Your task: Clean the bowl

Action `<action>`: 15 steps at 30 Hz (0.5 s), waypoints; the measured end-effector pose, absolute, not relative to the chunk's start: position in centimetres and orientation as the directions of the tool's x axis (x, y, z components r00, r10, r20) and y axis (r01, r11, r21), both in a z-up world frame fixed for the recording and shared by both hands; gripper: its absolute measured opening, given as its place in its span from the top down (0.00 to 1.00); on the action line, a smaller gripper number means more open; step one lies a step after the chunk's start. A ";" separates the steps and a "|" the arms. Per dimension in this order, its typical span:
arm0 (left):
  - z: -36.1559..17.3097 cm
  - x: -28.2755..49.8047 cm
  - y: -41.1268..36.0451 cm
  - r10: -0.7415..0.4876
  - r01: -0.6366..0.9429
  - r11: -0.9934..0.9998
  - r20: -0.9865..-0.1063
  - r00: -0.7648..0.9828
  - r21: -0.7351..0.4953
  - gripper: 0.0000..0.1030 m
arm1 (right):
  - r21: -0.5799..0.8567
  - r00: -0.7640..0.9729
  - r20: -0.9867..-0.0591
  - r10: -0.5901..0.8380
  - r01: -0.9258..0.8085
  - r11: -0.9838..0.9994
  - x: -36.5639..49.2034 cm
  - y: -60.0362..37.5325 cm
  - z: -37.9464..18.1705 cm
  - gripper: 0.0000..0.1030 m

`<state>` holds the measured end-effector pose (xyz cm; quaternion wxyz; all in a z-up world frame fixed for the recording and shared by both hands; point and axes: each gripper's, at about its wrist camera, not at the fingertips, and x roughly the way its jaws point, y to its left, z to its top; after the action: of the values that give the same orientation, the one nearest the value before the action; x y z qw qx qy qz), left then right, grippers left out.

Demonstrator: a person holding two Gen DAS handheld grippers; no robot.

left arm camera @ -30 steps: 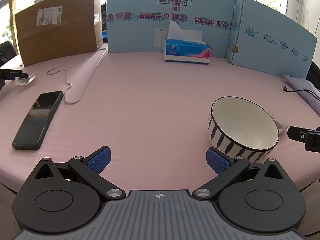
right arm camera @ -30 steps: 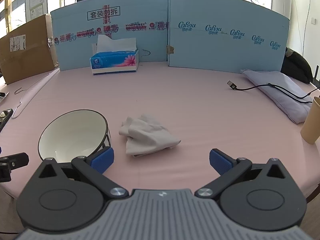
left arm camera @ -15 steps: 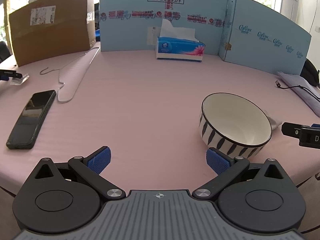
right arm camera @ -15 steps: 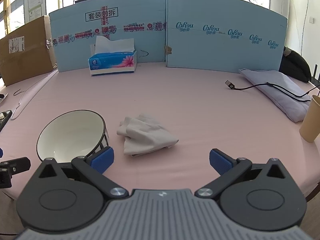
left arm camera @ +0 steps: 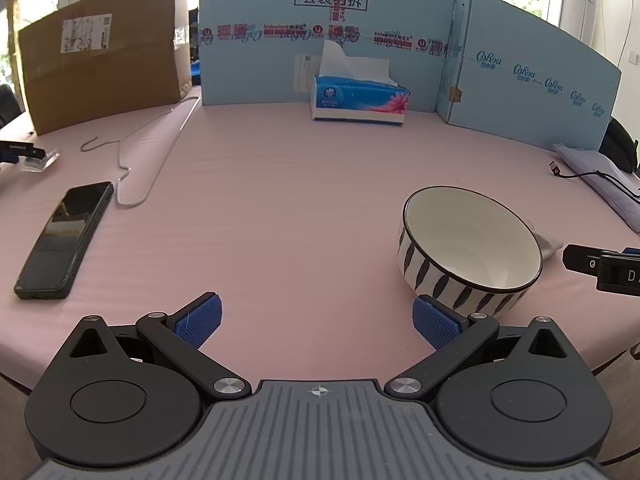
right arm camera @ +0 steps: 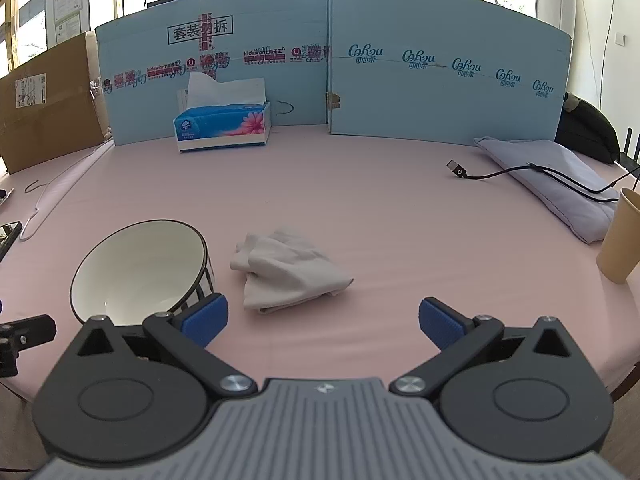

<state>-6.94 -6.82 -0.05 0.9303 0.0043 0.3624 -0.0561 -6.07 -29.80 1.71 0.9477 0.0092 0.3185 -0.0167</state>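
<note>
- Sitting far left on the pink tablecloth (left arm camera: 280, 208): flat black smartphone (left arm camera: 64, 240), thin wire clothes hanger (left arm camera: 152, 160) just past it, both well away from the action.
- Hanging low over the near table edge: left gripper (left arm camera: 316, 322), blue-padded jaws spread wide, gripping nothing.
- Resting upright just ahead-right of that: round white ceramic bowl with black rim and black striped outside (left arm camera: 468, 248), looking bare inside, right blue pad nearly level with its near wall.
- Creeping in compared with a second ago: bowl now looming larger and more central in the left view, so probably lining up to steady it.
- Lying right beside the bowl, not touching as far as visible: crumpled beige cleaning cloth (right arm camera: 286, 272), dead ahead of the right gripper (right arm camera: 324, 322).
- Hovering there too with jaws wide and holding nothing, barely shifting since earlier.
- Still waiting: cloth pickup, then the actual wiping.
- Standing far right: tan paper cup (right arm camera: 622, 236), worth not bumping.
</note>
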 end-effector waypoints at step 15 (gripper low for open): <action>0.0 -6.9 -6.7 -0.083 0.101 0.995 -0.683 0.726 -0.013 0.00 | 0.008 0.799 -0.601 -0.030 0.043 0.999 -6.3 -29.8 1.6 0.00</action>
<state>-6.93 -6.69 -0.04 0.9289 0.0126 0.3667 -0.0496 -6.32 -29.80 1.63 0.9482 0.0106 0.3168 -0.0192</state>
